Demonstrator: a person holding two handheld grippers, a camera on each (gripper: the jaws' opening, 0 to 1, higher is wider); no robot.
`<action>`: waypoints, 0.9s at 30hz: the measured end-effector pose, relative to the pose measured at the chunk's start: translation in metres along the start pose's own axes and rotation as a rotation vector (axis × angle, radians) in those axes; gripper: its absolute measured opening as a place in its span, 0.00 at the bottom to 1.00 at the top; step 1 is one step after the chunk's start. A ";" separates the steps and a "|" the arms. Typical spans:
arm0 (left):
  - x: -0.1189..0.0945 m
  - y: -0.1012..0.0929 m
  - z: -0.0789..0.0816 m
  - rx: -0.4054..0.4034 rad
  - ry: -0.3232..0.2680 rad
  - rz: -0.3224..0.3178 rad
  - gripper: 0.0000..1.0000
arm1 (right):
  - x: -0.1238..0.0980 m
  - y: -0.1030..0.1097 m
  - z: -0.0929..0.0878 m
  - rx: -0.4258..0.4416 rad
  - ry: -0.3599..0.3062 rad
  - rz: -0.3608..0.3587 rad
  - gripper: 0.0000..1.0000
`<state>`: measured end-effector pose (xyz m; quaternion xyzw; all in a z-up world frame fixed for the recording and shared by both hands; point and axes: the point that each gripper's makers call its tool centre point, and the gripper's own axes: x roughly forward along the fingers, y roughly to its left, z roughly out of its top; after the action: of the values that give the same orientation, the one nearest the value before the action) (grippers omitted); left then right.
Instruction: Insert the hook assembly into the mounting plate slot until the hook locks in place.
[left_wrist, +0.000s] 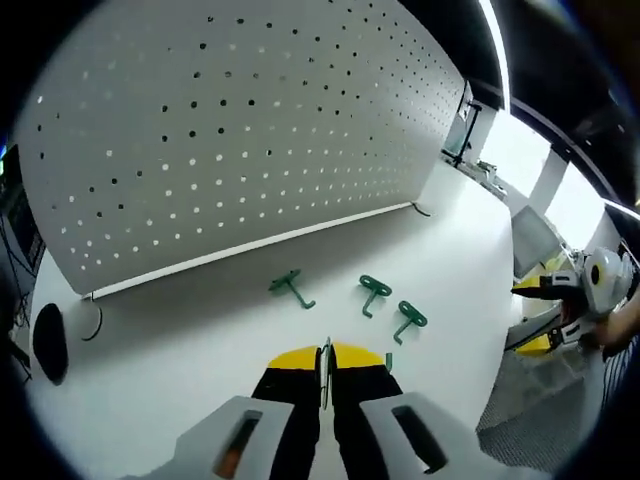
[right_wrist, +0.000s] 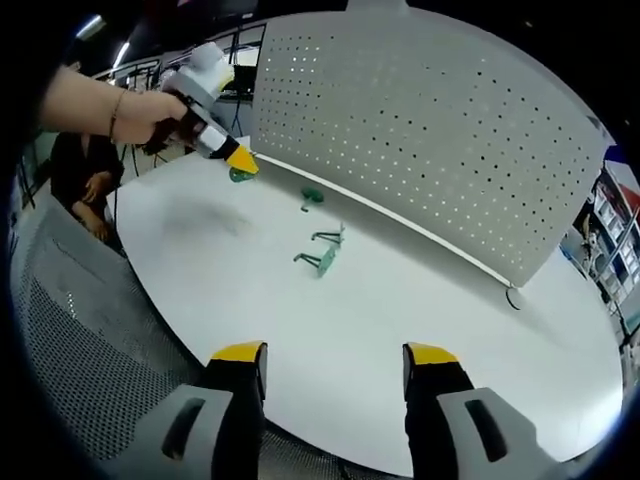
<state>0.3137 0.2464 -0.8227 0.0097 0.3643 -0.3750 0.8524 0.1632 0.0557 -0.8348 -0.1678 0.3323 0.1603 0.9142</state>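
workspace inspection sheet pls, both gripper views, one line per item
surface: white table, bare apart from the hooks
job's things: three green hooks lying loose before the upright white pegboard, none mounted
clutter: nothing seen
grippers: left gripper jaws closed on a thin green piece; right gripper open, empty
cables: black cable looping at the pegboard's corner
surroundings: black mesh beside the table; a person's hand on the left gripper
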 end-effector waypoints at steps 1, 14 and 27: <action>-0.003 -0.002 0.001 -0.007 -0.013 -0.001 0.01 | 0.000 0.001 -0.001 -0.003 0.003 0.003 0.52; -0.034 -0.014 0.002 -0.062 -0.077 0.000 0.01 | 0.001 0.004 -0.002 0.023 0.017 0.024 0.54; -0.040 -0.029 0.005 -0.078 -0.095 -0.032 0.01 | 0.000 0.001 0.001 0.022 -0.001 0.011 0.54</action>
<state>0.2803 0.2495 -0.7862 -0.0471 0.3380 -0.3741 0.8623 0.1634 0.0575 -0.8343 -0.1560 0.3347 0.1617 0.9152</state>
